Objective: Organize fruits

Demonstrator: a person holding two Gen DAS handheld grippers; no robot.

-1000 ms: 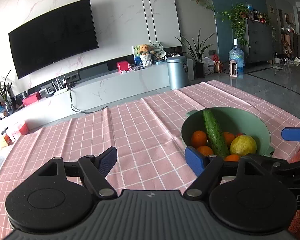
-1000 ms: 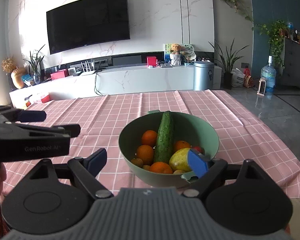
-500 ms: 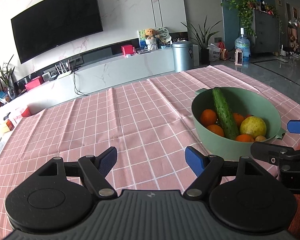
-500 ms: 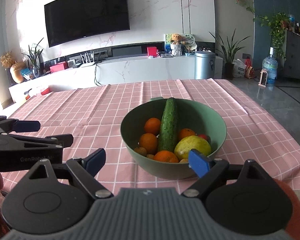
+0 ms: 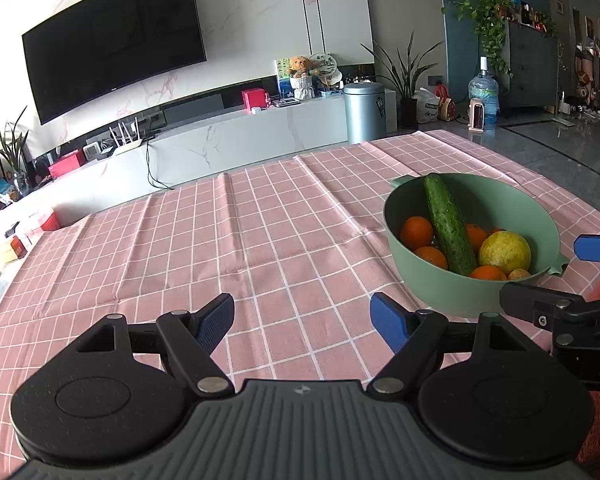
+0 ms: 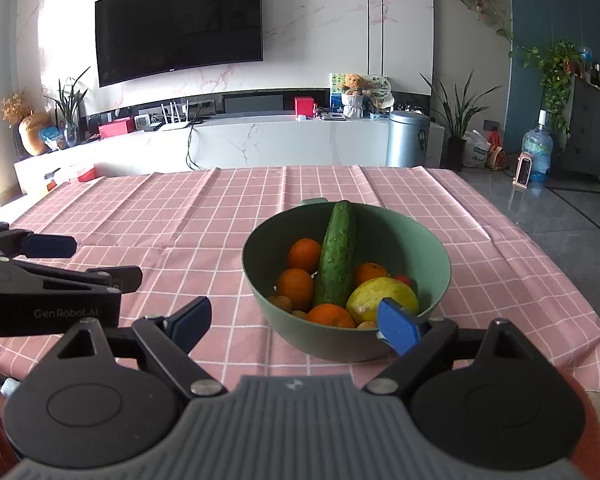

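A green bowl (image 6: 432, 248) stands on the pink checked tablecloth (image 6: 204, 216), right of centre. In it lie a long cucumber (image 6: 337, 252), several oranges (image 6: 305, 254), a yellow lemon-like fruit (image 6: 380, 294) and a few small brown fruits. My right gripper (image 6: 296, 322) hovers open just in front of the bowl's near rim, nothing between its blue pads. My left gripper (image 5: 302, 322) is open over bare cloth, left of the bowl (image 5: 536, 212); the cucumber (image 5: 446, 222) shows there too. Each gripper appears at the edge of the other's view.
Beyond the table's far edge runs a white TV bench (image 6: 260, 140) with a large wall TV (image 6: 180, 26), a metal bin (image 6: 408, 138) and potted plants. The table's right edge (image 6: 560, 264) drops to a grey tiled floor. Bare cloth lies left of the bowl.
Both views have tipped down and drawn back a little, so the bowl sits slightly farther from the fingers. Both grippers have stayed open.
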